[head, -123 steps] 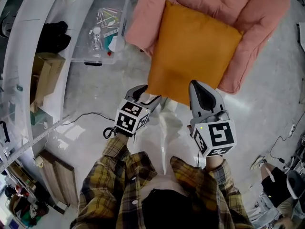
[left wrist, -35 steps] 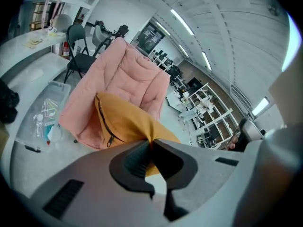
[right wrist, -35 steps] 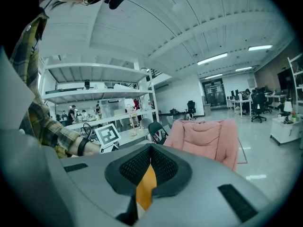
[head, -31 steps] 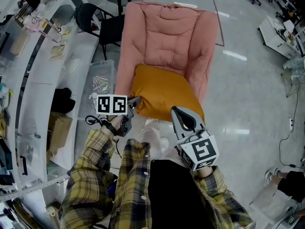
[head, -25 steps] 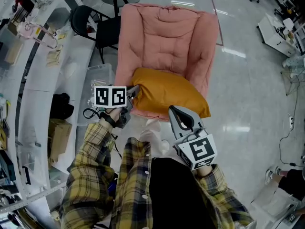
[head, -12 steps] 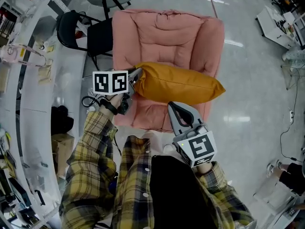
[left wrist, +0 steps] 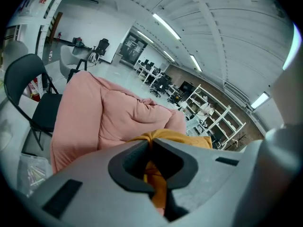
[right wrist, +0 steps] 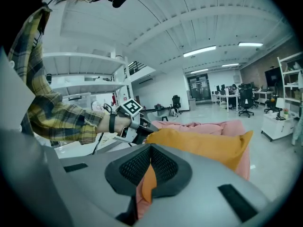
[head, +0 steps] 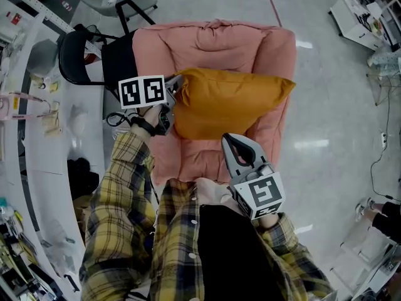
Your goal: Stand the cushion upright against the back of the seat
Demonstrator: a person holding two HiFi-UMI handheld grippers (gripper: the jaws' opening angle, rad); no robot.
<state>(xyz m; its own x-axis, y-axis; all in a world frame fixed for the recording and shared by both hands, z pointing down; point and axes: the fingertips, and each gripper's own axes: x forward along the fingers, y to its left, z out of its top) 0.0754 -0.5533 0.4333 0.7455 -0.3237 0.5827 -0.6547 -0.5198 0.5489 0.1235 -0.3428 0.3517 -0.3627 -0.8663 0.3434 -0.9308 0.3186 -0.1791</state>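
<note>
— So where is the orange cushion [head: 232, 102]?
— Up over the pink seat [head: 188, 162], close to its back edge. The left claw [head: 174, 91] is shut tight on the cushion's left corner.
— And the right claw [head: 233, 142]?
— Shut too. It pinches the cushion's bottom edge, nearer the front edge of the seat.

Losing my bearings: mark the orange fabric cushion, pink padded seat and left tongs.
orange fabric cushion [head: 232, 102], head view, middle of face.
pink padded seat [head: 216, 42], head view, backrest.
left tongs [head: 175, 88], head view, between tips.
</note>
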